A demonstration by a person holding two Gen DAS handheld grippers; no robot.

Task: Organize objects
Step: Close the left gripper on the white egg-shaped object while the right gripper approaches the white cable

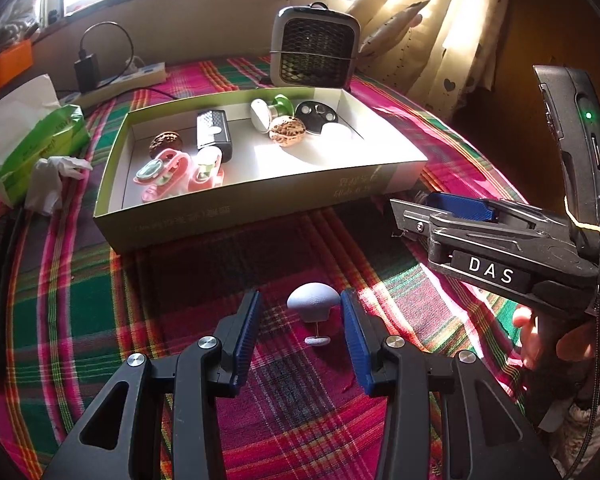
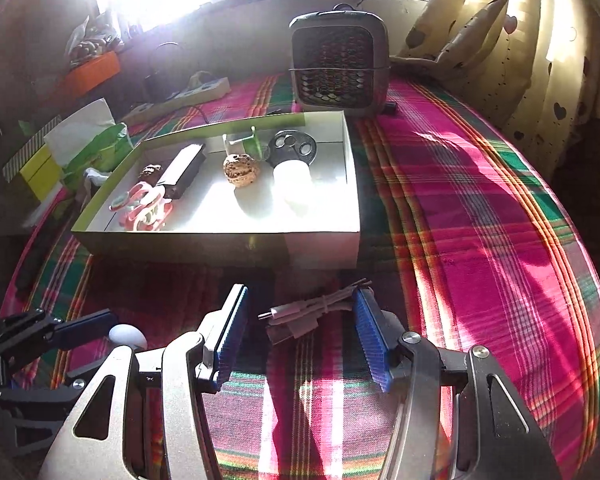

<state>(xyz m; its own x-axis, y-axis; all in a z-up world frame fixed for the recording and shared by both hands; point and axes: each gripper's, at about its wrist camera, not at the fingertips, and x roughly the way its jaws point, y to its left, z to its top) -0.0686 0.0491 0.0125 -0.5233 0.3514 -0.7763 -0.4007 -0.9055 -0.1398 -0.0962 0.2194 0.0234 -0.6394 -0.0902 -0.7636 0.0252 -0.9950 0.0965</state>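
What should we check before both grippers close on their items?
1. Left gripper fingers open around the knob: ok.
2. Knob free of the left pads: cannot tell; the right-hand pad looks very near its cap.
3. Right gripper fingers open around the cable: ok.
4. Cable centred: not ok; it lies against the right-hand pad.
5. Room in the box for both: ok; white floor bare at front.
6. Grippers apart from each other: ok.
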